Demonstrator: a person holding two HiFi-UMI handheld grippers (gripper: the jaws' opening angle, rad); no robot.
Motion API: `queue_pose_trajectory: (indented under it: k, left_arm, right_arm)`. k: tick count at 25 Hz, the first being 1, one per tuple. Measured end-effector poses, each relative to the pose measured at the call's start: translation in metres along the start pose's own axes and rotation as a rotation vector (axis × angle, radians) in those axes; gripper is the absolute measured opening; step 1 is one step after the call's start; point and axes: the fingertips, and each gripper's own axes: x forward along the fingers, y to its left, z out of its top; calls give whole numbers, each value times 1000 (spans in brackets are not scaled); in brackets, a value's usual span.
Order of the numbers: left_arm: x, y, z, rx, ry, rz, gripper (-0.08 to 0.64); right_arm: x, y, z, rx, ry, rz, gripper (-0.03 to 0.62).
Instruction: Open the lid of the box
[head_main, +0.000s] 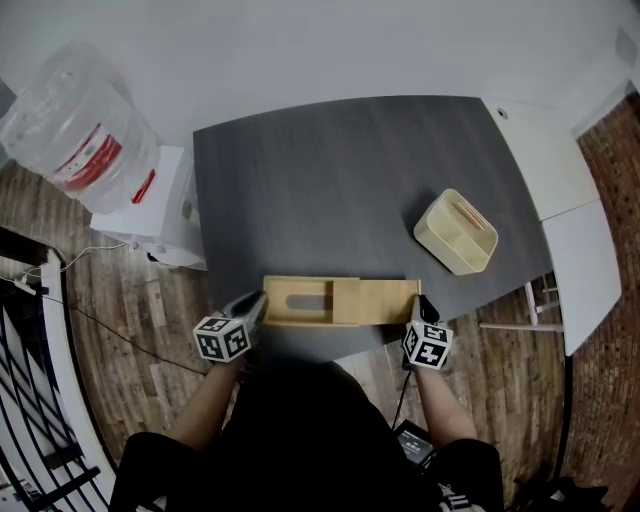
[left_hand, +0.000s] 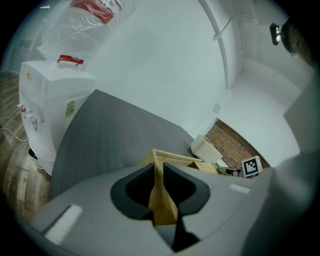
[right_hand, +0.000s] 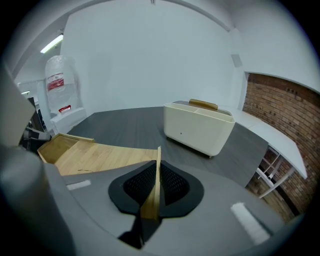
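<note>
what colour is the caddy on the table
The caddy is cream with a tan handle; clearest in the right gripper view.

Office or lab-type workroom, not a home. Evidence: white water dispenser (head_main: 150, 208) w/ clear upturned plastic bottle (head_main: 80, 125); dark grey rectangular table (head_main: 330, 170) next to plain white desks (head_main: 545, 165); bare white walls (right_hand: 150, 65); ceiling strip light (right_hand: 52, 43); exposed red brick wall (right_hand: 280, 105); wood-plank floor (head_main: 110, 320); black metal railing (head_main: 30, 400).
</note>
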Motion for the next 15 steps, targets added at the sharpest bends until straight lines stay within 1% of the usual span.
queue_pose_trajectory:
  k: [11,15]
  left_arm:
    - [-1,0,0,-1,-3,8,54]
    - [0,-1,-1,0,-1,8,54]
  right_arm:
    - [1,-2,-1,-38,14,-23,29]
    - [1,-3,-1,-33,14,-29,29]
